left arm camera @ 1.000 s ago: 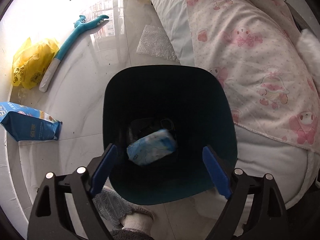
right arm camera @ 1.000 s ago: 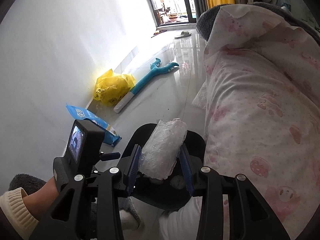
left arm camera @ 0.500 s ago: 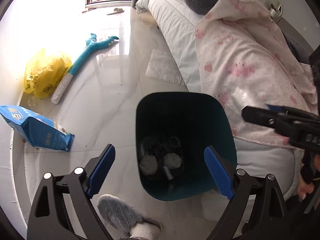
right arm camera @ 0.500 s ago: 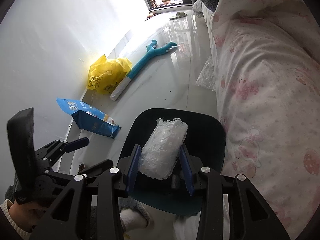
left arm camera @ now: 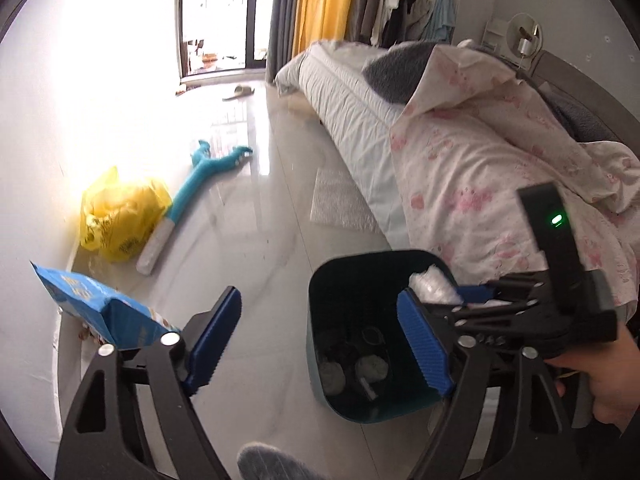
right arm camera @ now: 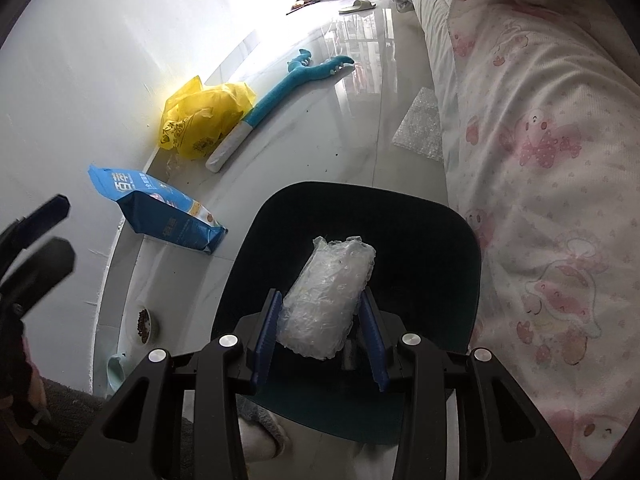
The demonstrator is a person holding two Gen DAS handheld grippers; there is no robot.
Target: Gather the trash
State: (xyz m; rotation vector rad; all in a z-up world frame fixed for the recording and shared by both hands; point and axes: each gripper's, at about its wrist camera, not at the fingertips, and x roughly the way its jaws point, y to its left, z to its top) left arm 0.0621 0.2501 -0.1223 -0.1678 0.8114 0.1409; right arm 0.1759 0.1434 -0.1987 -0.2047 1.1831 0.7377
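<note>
Two grippers are at work by the bed: the right gripper [right arm camera: 320, 340] has its jaws clamped narrow on a roll of bubble wrap [right arm camera: 326, 298], holding it right above the open mouth of the dark bin [right arm camera: 460, 280], presumably so it falls straight in once let go. The left gripper [left arm camera: 320, 344] holds nothing, its jaws wide but just closing a little, likely drawn aside to leave room. Its camera shows crumpled rubbish at the bin's bottom, which the roll hides from the right one, whose view alone shows a pet-food bowl [right arm camera: 143, 322] by the wall.
</note>
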